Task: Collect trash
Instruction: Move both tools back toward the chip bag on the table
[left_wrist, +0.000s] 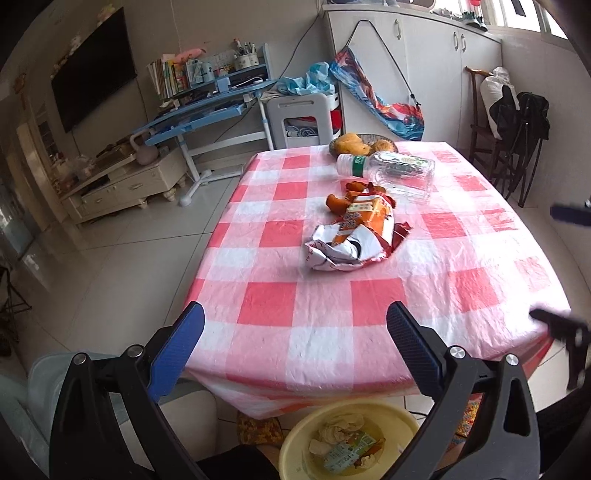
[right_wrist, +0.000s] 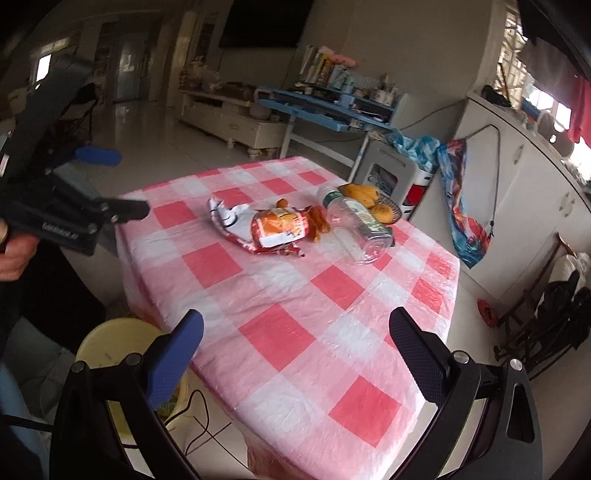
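A crumpled orange and white snack bag (left_wrist: 352, 236) (right_wrist: 266, 225) lies mid-table on the pink checked cloth (left_wrist: 295, 295). Behind it an empty clear plastic bottle (left_wrist: 391, 171) (right_wrist: 354, 229) lies on its side. Orange-brown scraps (left_wrist: 337, 202) (right_wrist: 319, 221) sit between the two. A yellow bin (left_wrist: 295, 443) (right_wrist: 110, 347) holding wrappers stands on the floor below the near table edge. My left gripper (left_wrist: 295, 321) (right_wrist: 123, 182) is open over the near edge, above the bin, with nothing held. My right gripper (right_wrist: 295, 325) (left_wrist: 546, 262) is open over the table's right corner, also with nothing in it.
A basket of yellow fruit (left_wrist: 364, 144) (right_wrist: 373, 203) stands at the table's far edge. Behind are a grey stool (left_wrist: 299, 118), a blue desk (left_wrist: 207, 110) and white cabinets (left_wrist: 424, 74). A dark chair with bags (left_wrist: 513, 122) is at the right.
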